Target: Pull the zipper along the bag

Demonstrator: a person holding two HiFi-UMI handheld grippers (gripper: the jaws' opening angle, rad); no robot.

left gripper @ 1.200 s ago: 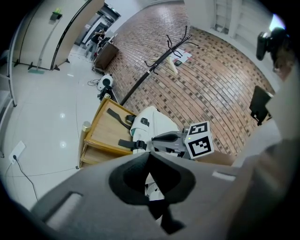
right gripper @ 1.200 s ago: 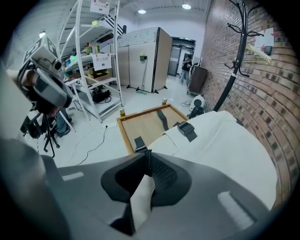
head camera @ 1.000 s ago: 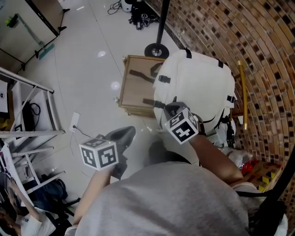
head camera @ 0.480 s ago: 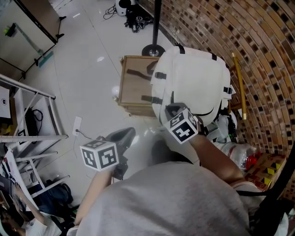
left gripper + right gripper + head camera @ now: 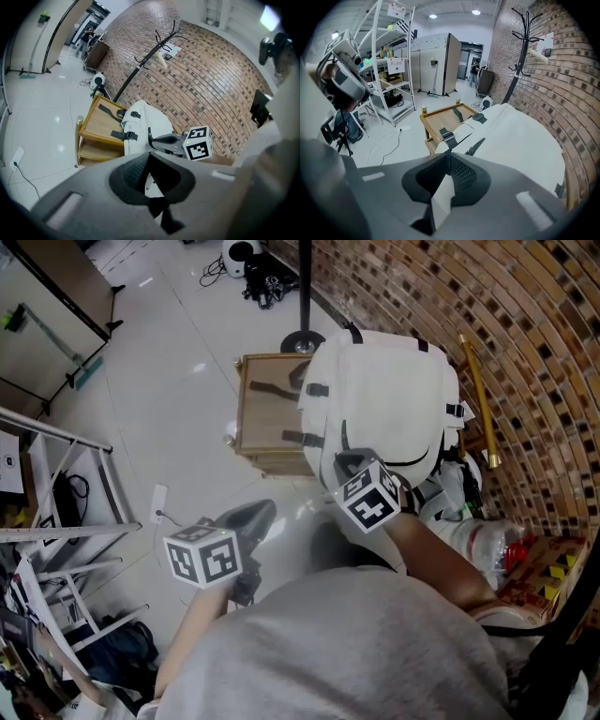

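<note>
Little has changed in this last second, but it matters for the grip. The right gripper (image 5: 446, 155) has just been closing, and its jaws are now narrow, with the tips almost meeting and a white tab (image 5: 440, 197) pressed between the pads. I judge this tab is the pull of the zipper or a piece of cloth next to it; the pictures do not let me decide. The bag (image 5: 384, 399) lies on a low wooden table (image 5: 262, 418) close to the brick wall (image 5: 525, 352), and the right gripper is at the near side of the bag. A short black line (image 5: 476, 146), perhaps the zipper itself, runs on the cloth just beyond the jaws. In the head view the bag and the table now sit a little higher than before while both grippers keep their places, so it seems the right gripper came slightly toward the person along the bag. If so, the pull is only at its beginning. The left gripper (image 5: 149, 155) hangs over the floor (image 5: 169, 381), apart from the bag, with jaws together and nothing between them, so it does not steady the bag and the cloth may follow the pull.
</note>
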